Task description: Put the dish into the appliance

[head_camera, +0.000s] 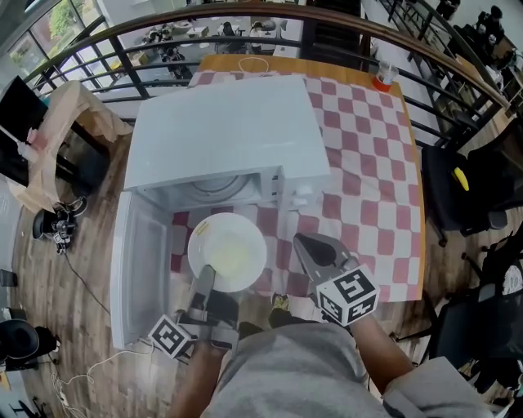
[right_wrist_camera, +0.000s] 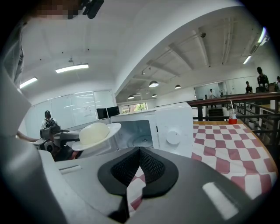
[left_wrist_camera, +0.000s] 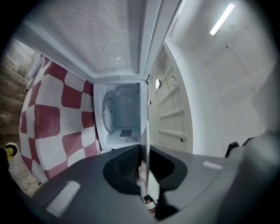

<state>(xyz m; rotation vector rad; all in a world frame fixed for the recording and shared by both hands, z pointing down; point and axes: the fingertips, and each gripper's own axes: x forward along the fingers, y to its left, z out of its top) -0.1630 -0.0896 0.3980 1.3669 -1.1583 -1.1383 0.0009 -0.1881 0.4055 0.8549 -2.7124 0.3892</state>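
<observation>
The white dish (head_camera: 227,249) hangs level just in front of the open white microwave (head_camera: 225,131), over the checked tablecloth (head_camera: 368,163). My left gripper (head_camera: 204,273) is shut on the dish's near rim. In the left gripper view the dish (left_wrist_camera: 147,144) shows edge-on, pinched by the left gripper (left_wrist_camera: 146,153), with the microwave cavity (left_wrist_camera: 120,116) straight beyond. My right gripper (head_camera: 304,242) is shut and empty, to the right of the dish. The right gripper view shows the dish (right_wrist_camera: 94,134) from the side, in front of the cavity (right_wrist_camera: 135,131); the right gripper (right_wrist_camera: 127,188) is closed there.
The microwave door (head_camera: 135,261) stands swung out to the left of the dish. A red cup (head_camera: 382,79) sits at the table's far right corner. A railing (head_camera: 270,12) runs behind the table, and a black chair (head_camera: 458,188) stands to its right.
</observation>
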